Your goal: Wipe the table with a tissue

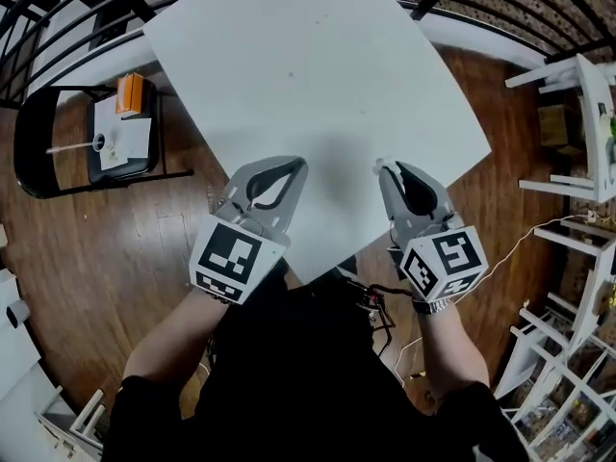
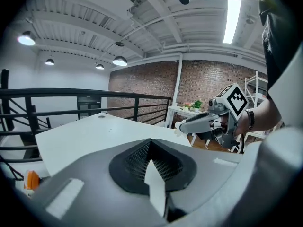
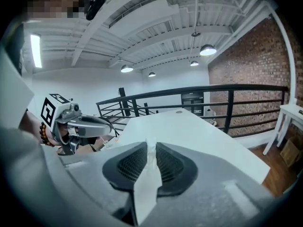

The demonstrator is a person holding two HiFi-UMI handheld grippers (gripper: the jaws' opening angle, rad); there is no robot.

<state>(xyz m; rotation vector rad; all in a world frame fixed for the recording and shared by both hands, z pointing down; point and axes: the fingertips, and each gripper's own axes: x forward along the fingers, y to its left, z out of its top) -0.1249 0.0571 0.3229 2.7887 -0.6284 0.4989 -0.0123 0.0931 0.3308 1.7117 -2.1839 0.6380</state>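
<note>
The white table [image 1: 308, 65] is bare in the head view. Both grippers hover over its near edge, a hand's width apart, tips pointing away from me. My left gripper [image 1: 296, 165] is shut, and in its own view a white strip of tissue [image 2: 155, 186] sits pinched between the pads. My right gripper [image 1: 385, 168] is shut too, clamping a crumpled strip of tissue [image 3: 147, 183]; a small white tuft [image 1: 379, 166] pokes out at its tip. Each gripper view looks up along the tabletop and shows the other gripper beside it.
A black chair [image 1: 38, 152] carrying papers and an orange box [image 1: 130, 92] stands left of the table. A black railing [image 1: 481, 8] curves round the far side. White shelving [image 1: 577, 94] and a thin cable [image 1: 520, 239] lie on the wooden floor at right.
</note>
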